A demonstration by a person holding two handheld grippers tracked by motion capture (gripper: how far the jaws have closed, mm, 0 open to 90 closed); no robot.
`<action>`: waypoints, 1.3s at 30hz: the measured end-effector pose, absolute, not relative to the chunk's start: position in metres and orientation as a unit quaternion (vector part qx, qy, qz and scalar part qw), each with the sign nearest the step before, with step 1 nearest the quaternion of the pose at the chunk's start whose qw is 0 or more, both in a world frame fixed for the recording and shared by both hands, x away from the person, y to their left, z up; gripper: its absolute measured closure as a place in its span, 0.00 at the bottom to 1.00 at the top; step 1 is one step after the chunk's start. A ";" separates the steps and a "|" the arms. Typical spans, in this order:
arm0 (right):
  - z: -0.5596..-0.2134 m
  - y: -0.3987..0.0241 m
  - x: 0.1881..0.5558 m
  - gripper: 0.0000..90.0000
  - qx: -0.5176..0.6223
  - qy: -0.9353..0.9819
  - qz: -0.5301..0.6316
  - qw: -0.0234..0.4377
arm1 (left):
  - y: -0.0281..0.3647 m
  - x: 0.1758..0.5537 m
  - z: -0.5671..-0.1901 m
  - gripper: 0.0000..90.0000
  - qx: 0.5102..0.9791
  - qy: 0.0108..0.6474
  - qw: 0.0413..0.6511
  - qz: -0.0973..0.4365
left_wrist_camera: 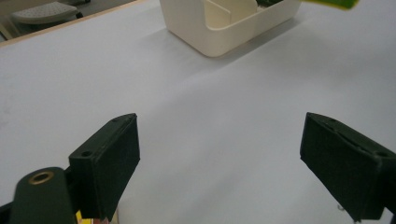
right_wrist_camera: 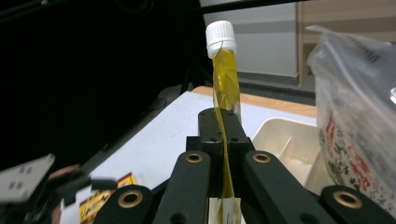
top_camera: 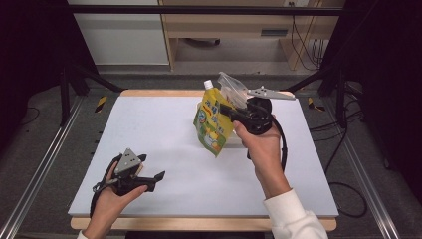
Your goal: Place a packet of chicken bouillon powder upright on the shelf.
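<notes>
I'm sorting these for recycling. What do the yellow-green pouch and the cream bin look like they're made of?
Yellow-green pouch: thin flexible printed film, glossy and creased, with a hard white plastic cap. Cream bin: probably moulded rigid plastic, smooth, with rounded corners and dividers.

White table top (top_camera: pixel 149 129) with wooden edge under both grippers. Beyond right gripper, grey floor (top_camera: pixel 234 79), pale wooden cabinet (top_camera: pixel 224 25), white panel (top_camera: pixel 119 35). Dark curtains (top_camera: pixel 30 45) at both sides, metal rails (top_camera: pixel 35 174) along floor.

Glossy yellow pouch (right_wrist_camera: pixel 225 79) with ribbed white plastic cap (right_wrist_camera: pixel 220 36), smooth cream plastic bin (left_wrist_camera: pixel 229 21), matt white table (top_camera: pixel 164 134)
</notes>
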State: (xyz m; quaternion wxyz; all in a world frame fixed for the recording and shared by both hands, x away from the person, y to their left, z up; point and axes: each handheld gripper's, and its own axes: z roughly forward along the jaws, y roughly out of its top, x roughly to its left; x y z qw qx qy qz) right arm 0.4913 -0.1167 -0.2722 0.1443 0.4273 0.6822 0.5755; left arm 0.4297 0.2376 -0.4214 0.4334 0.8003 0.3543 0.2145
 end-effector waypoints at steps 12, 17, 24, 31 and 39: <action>-0.271 -0.100 0.516 1.00 0.452 0.654 0.572 0.201 | 0.256 0.408 -0.438 0.13 0.803 0.362 0.419 0.220; -0.270 -0.103 0.525 1.00 0.463 0.641 0.575 0.210 | 0.258 0.409 -0.439 0.12 0.802 0.367 0.414 0.224; -0.271 -0.101 0.536 1.00 0.472 0.636 0.567 0.228 | 0.257 0.410 -0.441 0.13 0.804 0.368 0.411 0.223; -0.278 -0.097 0.548 1.00 0.478 0.636 0.556 0.241 | 0.253 0.409 -0.442 0.13 0.810 0.361 0.404 0.222; -0.288 -0.095 0.567 1.00 0.489 0.637 0.539 0.252 | 0.253 0.409 -0.444 0.13 0.813 0.360 0.402 0.218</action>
